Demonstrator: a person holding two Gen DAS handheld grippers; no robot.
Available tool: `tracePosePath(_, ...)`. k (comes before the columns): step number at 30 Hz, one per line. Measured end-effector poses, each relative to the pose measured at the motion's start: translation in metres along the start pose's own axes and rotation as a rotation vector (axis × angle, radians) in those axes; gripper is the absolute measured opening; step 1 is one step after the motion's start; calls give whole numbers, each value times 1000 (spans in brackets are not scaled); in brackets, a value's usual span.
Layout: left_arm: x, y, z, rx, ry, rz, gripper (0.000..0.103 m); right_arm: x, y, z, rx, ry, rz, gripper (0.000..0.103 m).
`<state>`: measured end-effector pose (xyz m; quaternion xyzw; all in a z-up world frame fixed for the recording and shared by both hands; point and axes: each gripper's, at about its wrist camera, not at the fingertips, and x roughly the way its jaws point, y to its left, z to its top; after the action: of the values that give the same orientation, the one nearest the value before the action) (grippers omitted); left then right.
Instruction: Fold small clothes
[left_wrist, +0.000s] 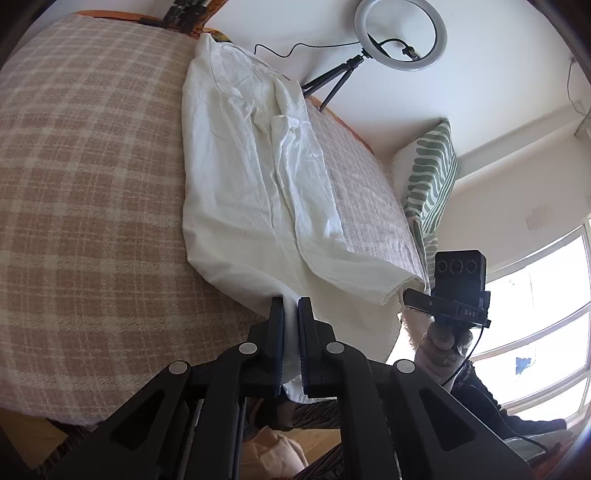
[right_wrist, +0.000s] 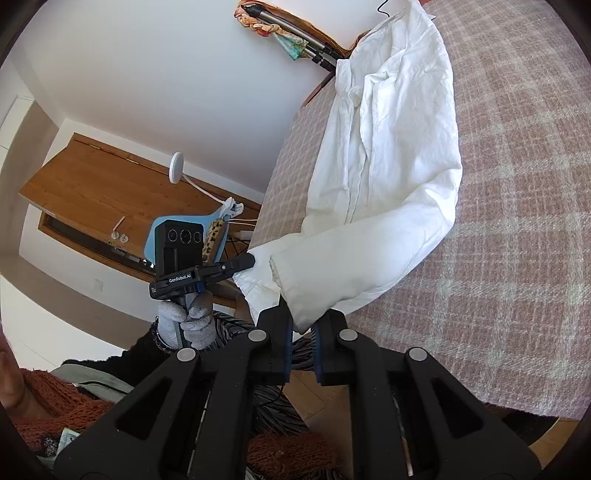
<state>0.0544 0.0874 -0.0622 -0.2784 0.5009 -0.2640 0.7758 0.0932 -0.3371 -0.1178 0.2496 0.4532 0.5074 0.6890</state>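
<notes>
A white shirt (left_wrist: 240, 177) lies lengthwise on a beige plaid bedcover (left_wrist: 92, 192), its collar at the far end. The near hem is lifted off the bed edge. My left gripper (left_wrist: 290, 301) is shut on one part of that hem, with white cloth pinched between its blue pads. In the same view my right gripper (left_wrist: 406, 295), held by a gloved hand (left_wrist: 439, 347), pinches the hem's right corner. In the right wrist view the shirt (right_wrist: 388, 155) has a sleeve folded across it, my right gripper (right_wrist: 304, 314) is shut on the hem, and my left gripper (right_wrist: 253, 260) grips it further left.
A ring light on a tripod (left_wrist: 400, 35) stands beyond the bed. A green striped cushion (left_wrist: 430, 173) leans at the bed's right side near a bright window (left_wrist: 535, 314). A wooden desk (right_wrist: 110, 184) and a blue chair (right_wrist: 218, 221) stand left of the bed.
</notes>
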Motion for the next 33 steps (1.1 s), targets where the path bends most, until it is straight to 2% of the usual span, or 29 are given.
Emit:
tracePosePath(4,8,-7,27,4,-25,5,6,0,-6,24,22,-40,-24,9)
tracePosePath(8,23,1,53,-32,-42,15,6,4,-18,52,68,-80,-63,9)
tracePosePath(17,52,29,93,-120,-88,67,6,42,-46,99,110,-58,-158,9)
tracePosePath(21,60,35,98,-102,-80,99,7,48,-58,113,142,-55,-154,10)
tracePosePath(23,59,39,103,-113,-93,112,10,45,-62,119,162,-62,-126,20)
tracePosePath(25,55,44,109,-153,-108,120,22,37,-59,125,146,-101,-132,47)
tracePosePath(27,44,46,113,-151,-157,121,29,27,-56,128,131,-141,-118,50)
tracePosePath(28,37,45,115,-128,-185,133,29,22,-54,129,130,-155,-122,50)
tracePosePath(30,27,42,115,-85,-222,155,29,16,-48,129,81,-156,-178,50)
tracePosePath(33,28,40,109,-36,-203,148,29,16,-46,120,40,-119,-235,50)
